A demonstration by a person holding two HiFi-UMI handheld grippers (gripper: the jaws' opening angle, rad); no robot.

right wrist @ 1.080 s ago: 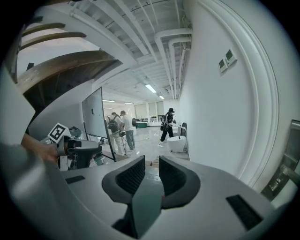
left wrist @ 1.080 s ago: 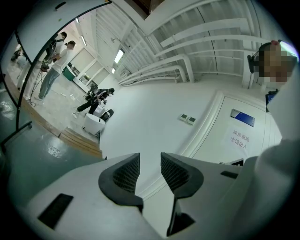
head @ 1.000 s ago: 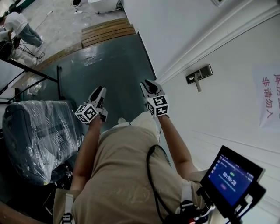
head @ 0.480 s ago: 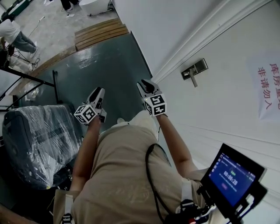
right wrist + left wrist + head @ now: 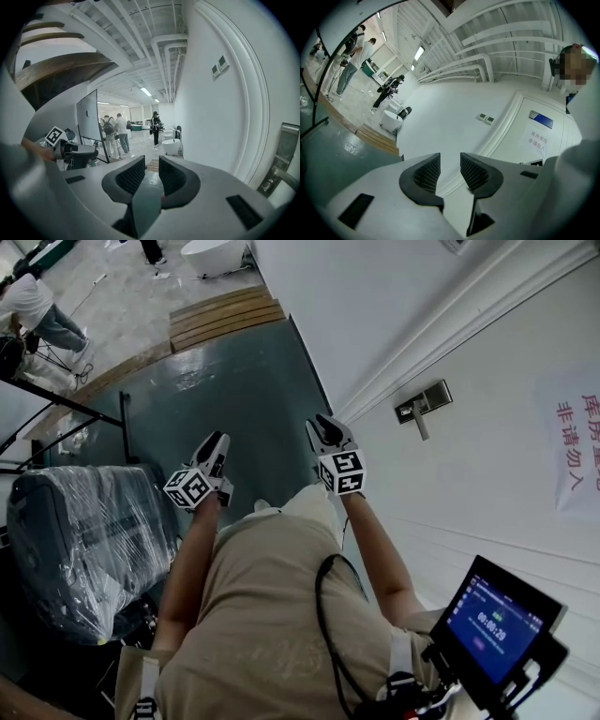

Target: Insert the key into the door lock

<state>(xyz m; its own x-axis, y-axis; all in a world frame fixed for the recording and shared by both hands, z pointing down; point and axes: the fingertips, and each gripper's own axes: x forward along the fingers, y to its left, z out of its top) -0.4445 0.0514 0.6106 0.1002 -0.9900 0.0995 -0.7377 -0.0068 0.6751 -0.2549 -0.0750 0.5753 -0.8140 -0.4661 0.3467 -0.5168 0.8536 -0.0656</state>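
The door lock [image 5: 424, 404], a metal plate with a lever handle, sits on the white door [image 5: 487, 493] ahead and to the right. It also shows at the right edge of the right gripper view, as the lock [image 5: 284, 150]. My right gripper [image 5: 328, 430] hangs to the left of it and well short of it. Its jaws [image 5: 151, 164] stand a narrow gap apart with nothing between them. My left gripper [image 5: 216, 442] is held further left over the dark floor. Its jaws [image 5: 450, 161] are likewise slightly apart and empty. No key is in view.
A plastic-wrapped seat [image 5: 75, 540] and a black metal frame [image 5: 66, 404] stand at the left. A small monitor [image 5: 502, 624] hangs at lower right. A paper sign [image 5: 572, 442] with red characters is on the door. Wooden steps [image 5: 225, 310] and people [image 5: 42, 301] are far ahead.
The head view has wobbled a little. Both grippers stay at about the same place in front of the body, the same distance from the lock.
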